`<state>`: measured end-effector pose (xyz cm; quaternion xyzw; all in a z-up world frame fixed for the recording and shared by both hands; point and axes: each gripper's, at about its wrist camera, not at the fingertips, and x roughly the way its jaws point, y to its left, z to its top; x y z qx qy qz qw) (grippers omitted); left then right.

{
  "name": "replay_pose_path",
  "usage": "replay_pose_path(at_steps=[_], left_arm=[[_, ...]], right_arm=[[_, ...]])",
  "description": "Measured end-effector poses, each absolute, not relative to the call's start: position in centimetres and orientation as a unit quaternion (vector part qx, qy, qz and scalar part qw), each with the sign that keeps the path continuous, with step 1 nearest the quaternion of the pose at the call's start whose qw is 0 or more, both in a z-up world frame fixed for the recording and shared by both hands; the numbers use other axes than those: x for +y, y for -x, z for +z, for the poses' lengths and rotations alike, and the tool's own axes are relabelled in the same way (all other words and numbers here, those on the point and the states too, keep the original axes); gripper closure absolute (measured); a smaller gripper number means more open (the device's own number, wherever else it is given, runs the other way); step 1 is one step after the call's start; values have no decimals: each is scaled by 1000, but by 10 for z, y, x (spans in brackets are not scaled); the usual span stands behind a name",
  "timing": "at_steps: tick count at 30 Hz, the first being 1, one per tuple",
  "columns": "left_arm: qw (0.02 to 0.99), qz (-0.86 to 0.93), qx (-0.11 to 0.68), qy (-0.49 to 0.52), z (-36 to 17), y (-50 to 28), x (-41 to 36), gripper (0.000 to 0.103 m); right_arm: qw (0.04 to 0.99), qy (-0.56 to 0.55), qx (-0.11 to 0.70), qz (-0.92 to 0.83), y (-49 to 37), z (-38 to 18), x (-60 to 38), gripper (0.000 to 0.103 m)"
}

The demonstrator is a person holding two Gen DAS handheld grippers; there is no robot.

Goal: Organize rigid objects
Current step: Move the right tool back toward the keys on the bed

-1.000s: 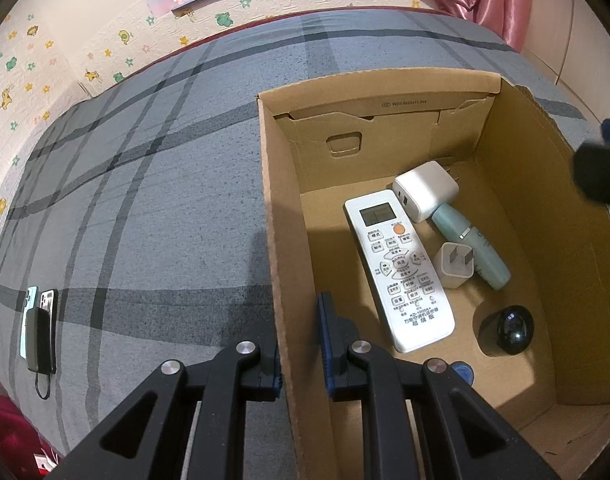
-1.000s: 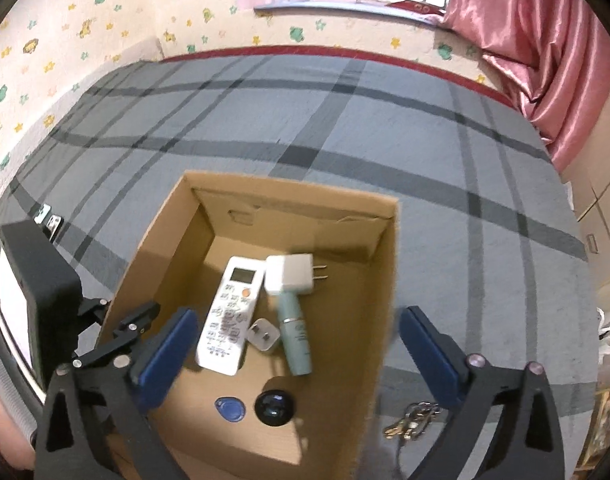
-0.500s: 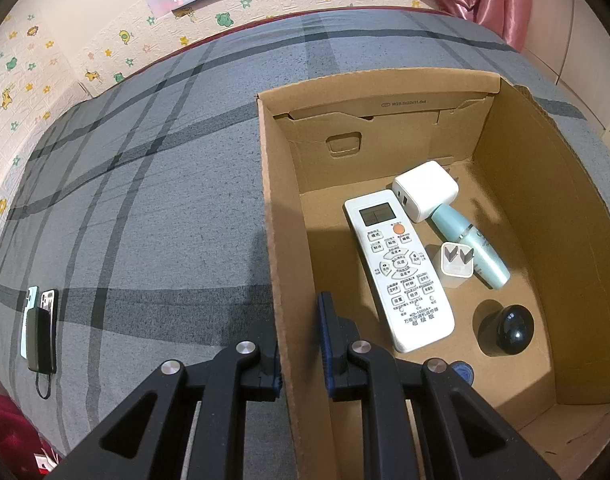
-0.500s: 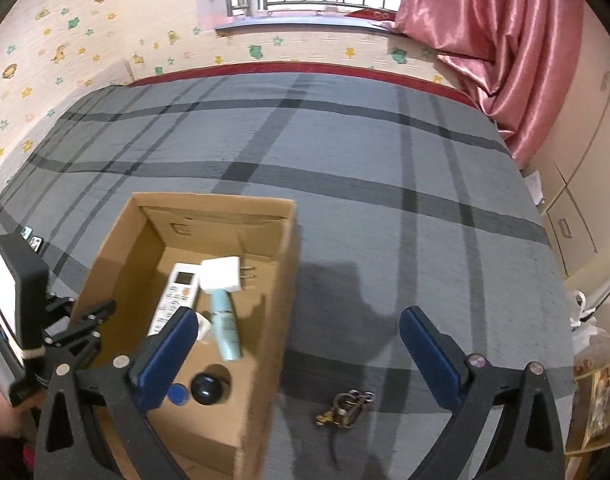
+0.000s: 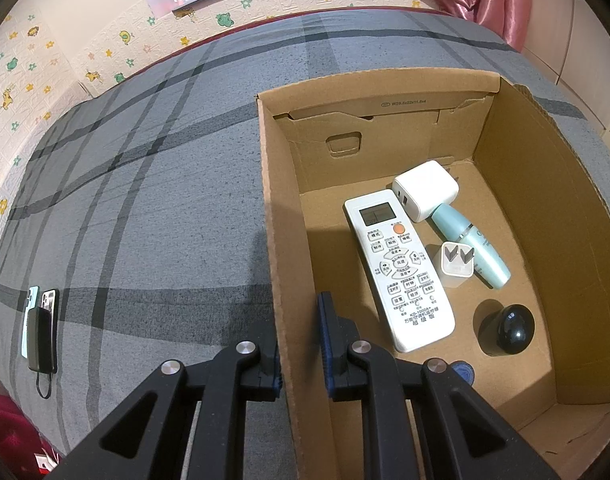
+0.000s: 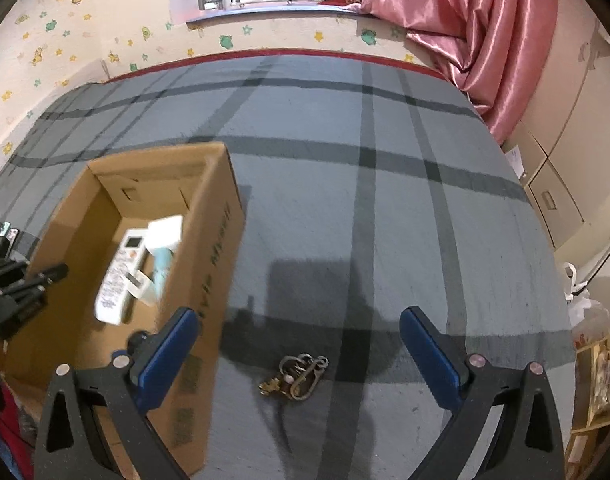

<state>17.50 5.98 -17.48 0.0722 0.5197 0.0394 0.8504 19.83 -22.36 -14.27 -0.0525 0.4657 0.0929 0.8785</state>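
A cardboard box point(image 5: 517, 200) stands on the grey plaid bed. Inside lie a white remote point(image 5: 399, 268), a white charger point(image 5: 425, 190), a teal bottle point(image 5: 471, 246), a small white plug point(image 5: 457, 264), a black round object point(image 5: 513, 328) and a blue tag point(image 5: 463, 370). My left gripper point(image 5: 299, 344) is shut on the box's left wall point(image 5: 283, 280). My right gripper point(image 6: 301, 344) is open, right of the box point(image 6: 217, 240), above a bunch of keys point(image 6: 299, 372) on the bed.
Phones with a black power bank point(image 5: 41, 330) lie at the bed's left edge. A pink curtain point(image 6: 465, 36) and cabinets point(image 6: 557, 168) stand at the right. Bags and a shelf point(image 6: 597, 360) are beside the bed at the right.
My right gripper has swung right, from over the box to over the bed where the keys lie. The left gripper and the box have not moved.
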Motion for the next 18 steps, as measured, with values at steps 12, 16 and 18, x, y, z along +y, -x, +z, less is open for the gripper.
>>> replay_pose_path(at_steps=[12, 16, 18], left_arm=[[850, 41, 521, -73, -174, -176, 59, 88], [850, 41, 521, -72, -175, -176, 59, 88], [850, 41, 521, -73, -175, -176, 59, 88]], right_arm=[[866, 48, 491, 81, -193, -201, -238, 0], [861, 45, 501, 79, -194, -218, -239, 0], [858, 49, 505, 78, -194, -227, -237, 0]])
